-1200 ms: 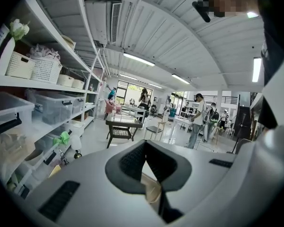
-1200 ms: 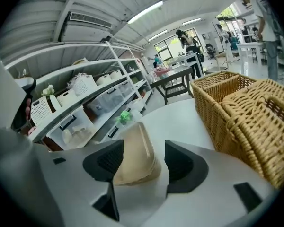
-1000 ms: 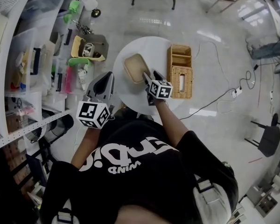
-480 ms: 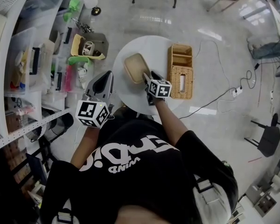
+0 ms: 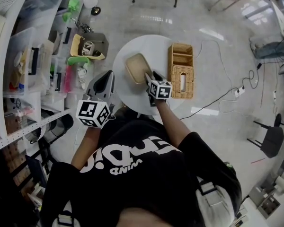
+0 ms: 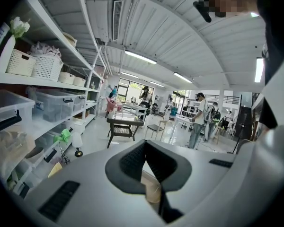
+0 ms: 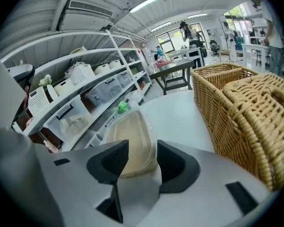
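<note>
Item 1: one beige lidded plastic container (image 7: 130, 141), lying on one round white surface (image 5: 146, 48), just left of one wicker basket (image 7: 246, 110). Right gripper (image 7: 143, 149): jaws spread, flanking the container's near end; whether they touch it cannot be told. Left gripper (image 6: 145, 144): jaws pressed together, empty, held off the surface's left edge. The white lettering on the person's black shirt is upside down and unreadable.

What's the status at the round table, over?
Left gripper shut, empty, off the table. Right gripper jaws apart at lidded container. Wicker basket alongside, apart.
</note>
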The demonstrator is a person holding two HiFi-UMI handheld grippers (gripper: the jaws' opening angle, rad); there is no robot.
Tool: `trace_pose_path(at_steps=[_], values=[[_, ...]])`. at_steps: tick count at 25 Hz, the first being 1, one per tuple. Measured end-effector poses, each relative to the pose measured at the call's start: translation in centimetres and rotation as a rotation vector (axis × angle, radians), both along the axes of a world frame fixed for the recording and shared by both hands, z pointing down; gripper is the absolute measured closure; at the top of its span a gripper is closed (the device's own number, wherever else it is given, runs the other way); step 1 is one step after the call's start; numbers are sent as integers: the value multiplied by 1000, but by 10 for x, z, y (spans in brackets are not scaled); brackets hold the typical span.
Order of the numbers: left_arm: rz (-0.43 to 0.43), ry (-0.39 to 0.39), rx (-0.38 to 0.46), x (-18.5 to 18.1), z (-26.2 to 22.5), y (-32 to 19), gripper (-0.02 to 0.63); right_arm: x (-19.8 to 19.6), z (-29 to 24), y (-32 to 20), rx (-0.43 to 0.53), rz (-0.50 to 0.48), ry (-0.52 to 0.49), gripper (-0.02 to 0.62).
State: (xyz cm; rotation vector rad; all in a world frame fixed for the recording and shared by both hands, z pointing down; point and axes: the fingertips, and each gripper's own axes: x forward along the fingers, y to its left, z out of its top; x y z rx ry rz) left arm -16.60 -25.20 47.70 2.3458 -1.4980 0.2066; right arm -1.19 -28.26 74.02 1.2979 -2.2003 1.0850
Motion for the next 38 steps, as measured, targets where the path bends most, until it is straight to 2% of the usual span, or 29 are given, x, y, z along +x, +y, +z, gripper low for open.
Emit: trace_pose_path(at_steps=[12,18,27,33,38], values=[[5,11,7,8,-2,7,606,11,-18,6,27,22,2,456],[9,25,10,12,-2,10,606,10,-43,10,72,19,-45,513],[31,53,16,26,-4,16,606,0,-81,28,90,5,-147,545],[29,61,18,27,-3,21,606,-11,-138,21,191,-8,-210,551],[29,66,29,31,-7,27,606,5,-203,8,339,17,-219,551]])
